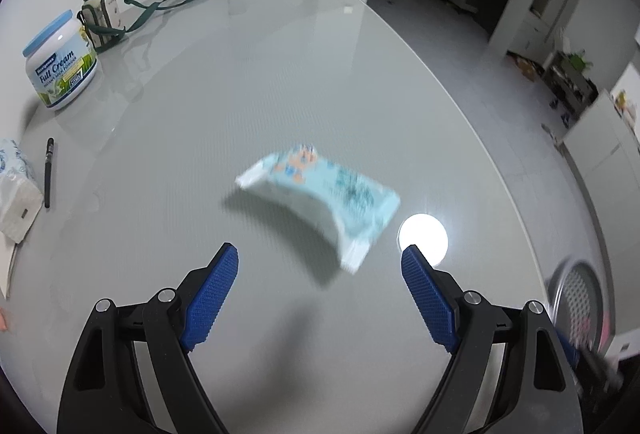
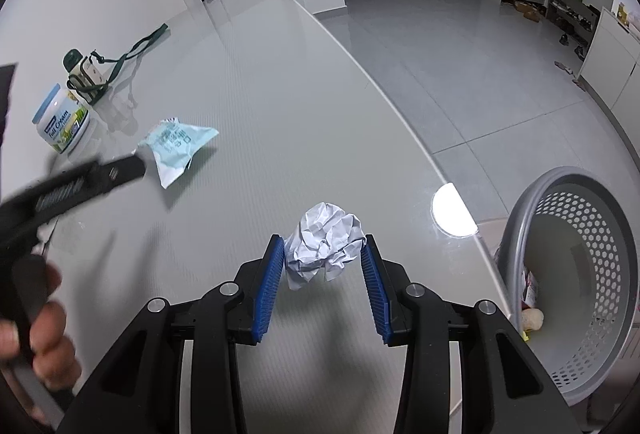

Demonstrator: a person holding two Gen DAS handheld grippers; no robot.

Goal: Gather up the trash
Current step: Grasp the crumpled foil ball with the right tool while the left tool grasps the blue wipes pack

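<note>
Glossy grey table (image 2: 280, 105) | right gripper (image 2: 325, 254) pinching crumpled white paper ball (image 2: 324, 244) at lower centre | left gripper (image 1: 320, 266) spread, nothing between, pale-blue plastic wrapper (image 1: 320, 193) just above mid-frame

Cool, even ceiling light bounces off my glossy tabletop (image 1: 280, 81) as one round white glare spot (image 1: 423, 236), soft shadows lie under things, the light-blue wrapper (image 1: 320, 193) and my left gripper (image 2: 136, 163) smear with motion blur, and both fisheye views bend into dark corners.
</note>
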